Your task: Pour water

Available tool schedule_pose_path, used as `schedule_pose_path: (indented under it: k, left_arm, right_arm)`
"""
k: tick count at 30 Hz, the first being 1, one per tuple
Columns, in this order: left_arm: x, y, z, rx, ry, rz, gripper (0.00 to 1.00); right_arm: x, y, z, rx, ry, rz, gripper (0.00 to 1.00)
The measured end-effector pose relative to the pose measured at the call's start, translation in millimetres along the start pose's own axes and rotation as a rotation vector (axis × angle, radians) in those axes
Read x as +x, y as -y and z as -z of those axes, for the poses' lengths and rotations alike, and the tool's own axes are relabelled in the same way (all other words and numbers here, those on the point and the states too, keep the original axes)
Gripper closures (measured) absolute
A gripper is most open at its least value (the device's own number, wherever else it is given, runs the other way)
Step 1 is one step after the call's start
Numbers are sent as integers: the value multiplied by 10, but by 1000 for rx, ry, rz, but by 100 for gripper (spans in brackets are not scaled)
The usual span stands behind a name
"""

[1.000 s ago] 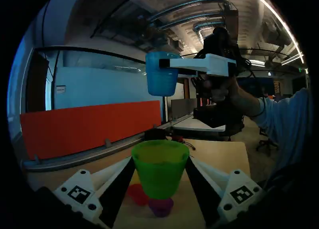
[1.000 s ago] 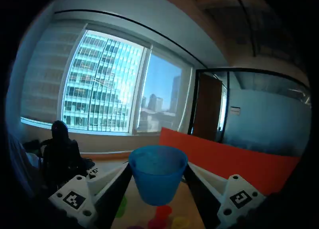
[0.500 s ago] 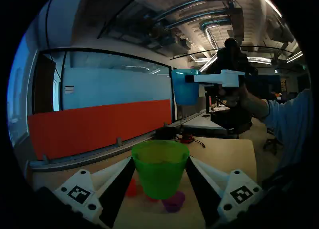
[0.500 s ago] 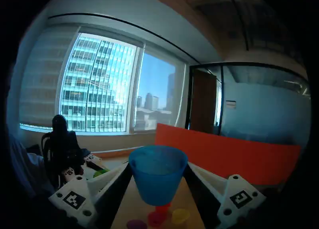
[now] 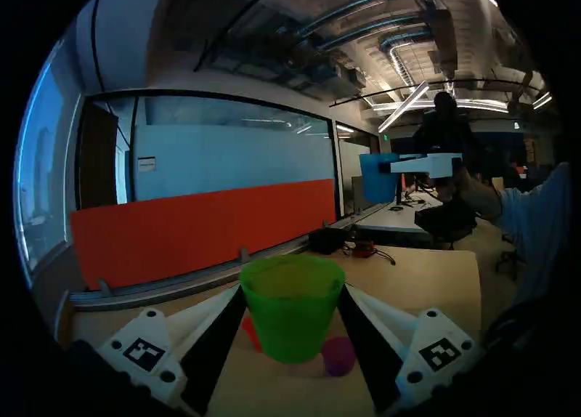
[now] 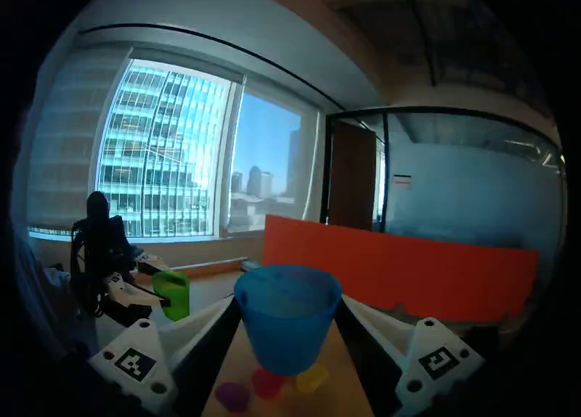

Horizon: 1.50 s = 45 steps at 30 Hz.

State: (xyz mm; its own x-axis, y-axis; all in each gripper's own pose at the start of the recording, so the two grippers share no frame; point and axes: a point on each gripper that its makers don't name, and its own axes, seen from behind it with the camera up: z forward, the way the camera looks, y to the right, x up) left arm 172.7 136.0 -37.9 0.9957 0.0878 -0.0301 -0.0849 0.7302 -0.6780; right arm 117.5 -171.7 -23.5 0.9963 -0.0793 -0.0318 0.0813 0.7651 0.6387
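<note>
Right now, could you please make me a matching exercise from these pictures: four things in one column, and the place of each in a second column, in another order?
Things:
1. green cup
2. blue cup
3. yellow cup
4. orange panel

Places:
A. on the table
B. held in the right gripper
C. upright beyond the table
D. held in the left gripper

Pairs: 1-D, 2-B, 3-A, 4-C.
</note>
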Motion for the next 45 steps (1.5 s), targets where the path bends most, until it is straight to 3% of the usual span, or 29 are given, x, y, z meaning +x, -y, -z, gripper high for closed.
schedule_pose_path:
  k: [15,27,45]
  left_arm:
    - [29,155,118,38,6,-11,15]
    - [37,220,116,46,2,5,15]
    - [-24,252,118,46,18,3,15]
  right_arm:
    - [-235,-204,197,-48,12,-26,11]
    - [-360,-233,199,-52,37,3,10]
    - [-532,-213,180,-37,74,-1,10]
